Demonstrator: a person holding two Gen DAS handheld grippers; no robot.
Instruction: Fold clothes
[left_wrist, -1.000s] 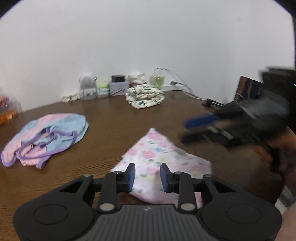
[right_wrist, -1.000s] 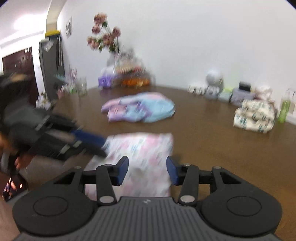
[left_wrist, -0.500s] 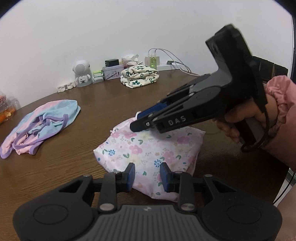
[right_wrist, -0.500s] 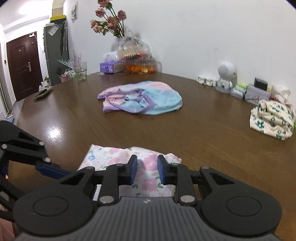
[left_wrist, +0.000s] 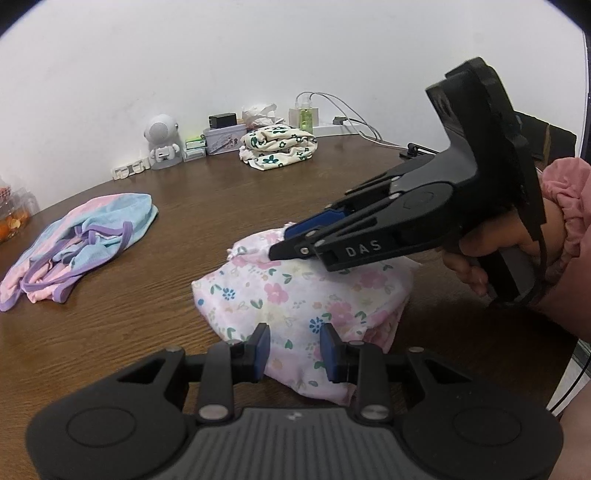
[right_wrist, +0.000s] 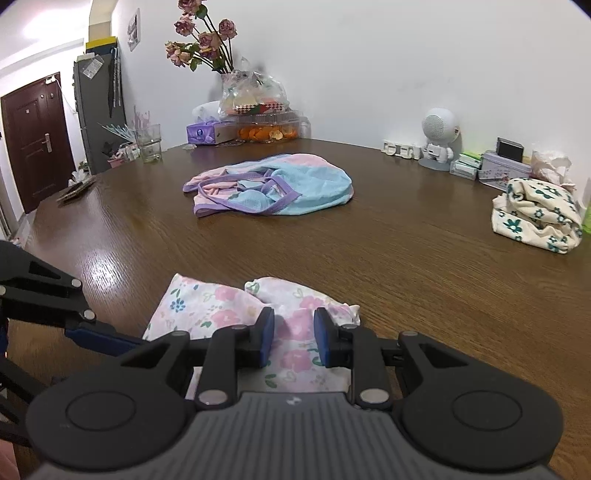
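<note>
Your left hand-held gripper (left_wrist: 294, 349) sits at the bottom centre of its view, jaws narrow, with the near edge of the pink floral garment (left_wrist: 303, 295) lying between the two blue pads; you cannot tell whether they pinch it. Your right hand-held gripper (right_wrist: 293, 341) is equally narrow and has a raised fold of that same garment (right_wrist: 295, 325) between its pads; in the left view its tips meet the cloth's far edge at frame centre, so it appears to grip it. Your hand (left_wrist: 491, 247) and a pink sleeve (left_wrist: 569, 206) show at the right edge.

You have three garments on the brown worktop (right_wrist: 406, 258): the floral one near you, one pink-and-blue top with purple trim (right_wrist: 273, 188) lying loose at centre, and one folded cream piece with green flowers (right_wrist: 535, 218) at the right edge. Bare wood runs wide between all three. The far rim carries one white robot-shaped figure (right_wrist: 439, 140), one tin box (right_wrist: 504, 170) and one vase of dried roses (right_wrist: 207, 40).
</note>
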